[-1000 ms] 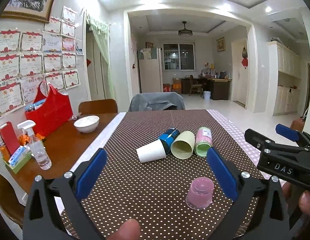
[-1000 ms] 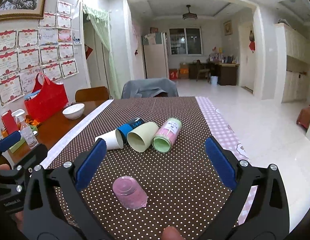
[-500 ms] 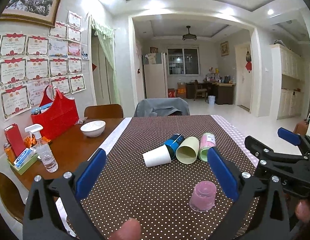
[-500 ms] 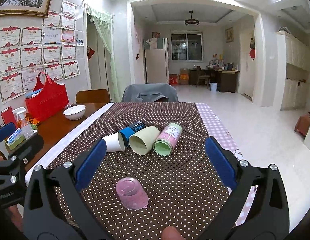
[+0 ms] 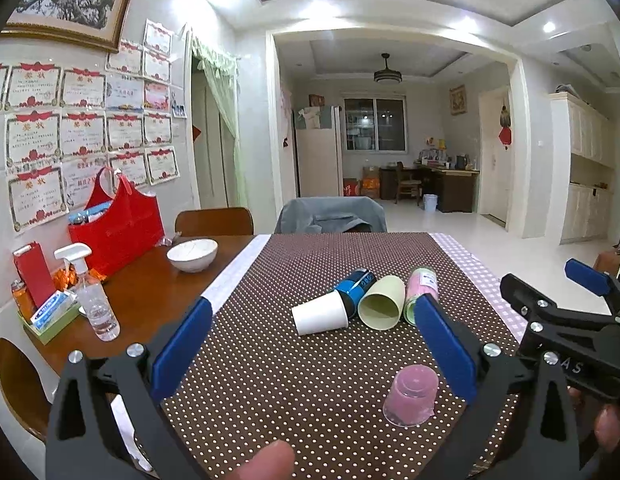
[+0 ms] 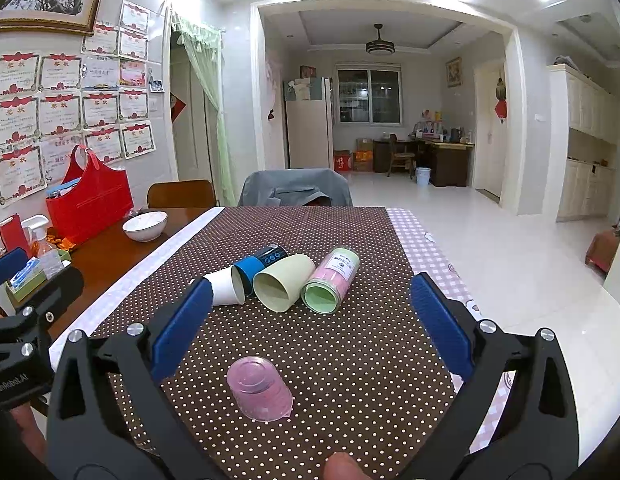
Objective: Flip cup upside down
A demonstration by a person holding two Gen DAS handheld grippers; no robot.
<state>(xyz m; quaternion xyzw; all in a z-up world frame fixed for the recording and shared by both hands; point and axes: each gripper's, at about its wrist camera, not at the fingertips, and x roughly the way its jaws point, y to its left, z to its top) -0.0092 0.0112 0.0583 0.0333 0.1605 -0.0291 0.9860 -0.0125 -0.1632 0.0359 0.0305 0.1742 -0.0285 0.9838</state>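
- Left wrist view: left gripper (image 5: pixel 314 336) jaws spread wide, nothing between the blue pads (image 5: pixel 182 348).
- Pink cup (image 5: pixel 411 395) stands mouth-down on the dotted brown tablecloth (image 5: pixel 270 380), at about 4 o'clock from the frame centre, just inside the right-hand pad, not touching it.
- Four more cups lie on their sides in a row around 12 o'clock from the pink cup: white cup (image 5: pixel 320 318), blue cup (image 5: pixel 356 286), pale green cup (image 5: pixel 382 306), pink-and-green cup (image 5: pixel 420 294). Neighbours appear to touch; contact is hard to confirm.
- Right gripper (image 5: pixel 566 300) enters at 3 o'clock, jaws apart, empty.
- Bare wood at 9 o'clock: white bowl (image 5: pixel 192 255), spray bottle (image 5: pixel 94 304), red bag (image 5: pixel 118 228).
- Right wrist view: right gripper (image 6: pixel 310 320) spread wide, holding nothing.
- Pink cup (image 6: pixel 260 390) at 6 o'clock, base up, rim on the tablecloth (image 6: pixel 370 360), between the pads but nearer the left one.
- Fallen row at 12 o'clock: white cup (image 6: pixel 226 288), blue cup (image 6: pixel 258 266), pale green cup (image 6: pixel 284 286), pink-and-green cup (image 6: pixel 330 280), mouths toward the camera.
- Left gripper (image 6: pixel 26 300) at 9 o'clock; only part shows, so its opening cannot be judged here.
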